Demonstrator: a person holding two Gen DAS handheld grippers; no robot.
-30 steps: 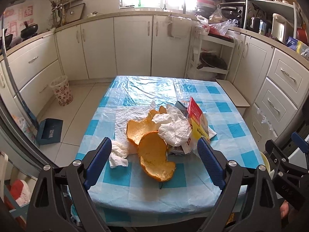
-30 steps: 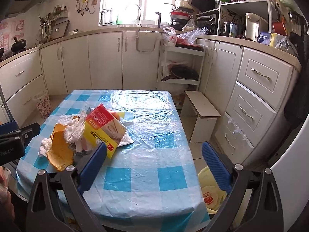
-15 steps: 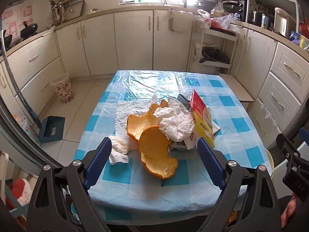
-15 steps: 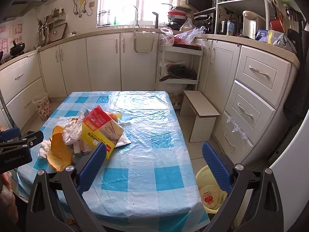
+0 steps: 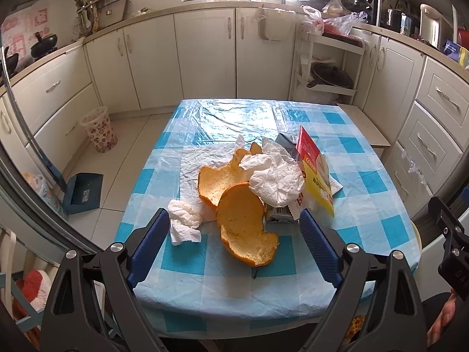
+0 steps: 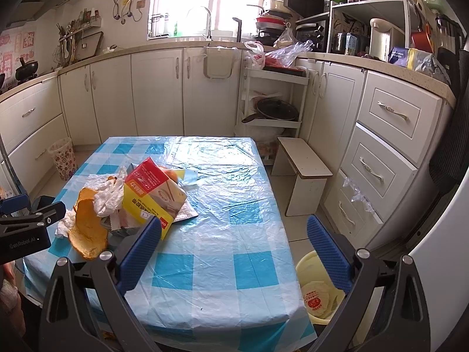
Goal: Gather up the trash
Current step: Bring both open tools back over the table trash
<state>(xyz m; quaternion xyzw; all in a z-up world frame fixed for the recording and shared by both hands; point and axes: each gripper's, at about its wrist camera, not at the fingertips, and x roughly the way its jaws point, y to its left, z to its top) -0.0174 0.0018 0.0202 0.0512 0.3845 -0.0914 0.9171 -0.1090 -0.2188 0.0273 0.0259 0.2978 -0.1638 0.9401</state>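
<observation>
Left gripper fingers spread wide, empty, hovering at the near edge of the worktop, aimed at the trash pile. Right gripper fingers also spread, empty, over the checked cloth right of the pile. Pile sits mid-worktop: two orange peel pieces, crumpled tissue on top, smaller tissue wad just left of the peel, red-yellow box leaning on the right. Yellow bin on the floor by the worktop's right corner.

Orange peel, crumpled tissue and yellow box near the table's front edge, between the wide-apart fingers of the left gripper.
</observation>
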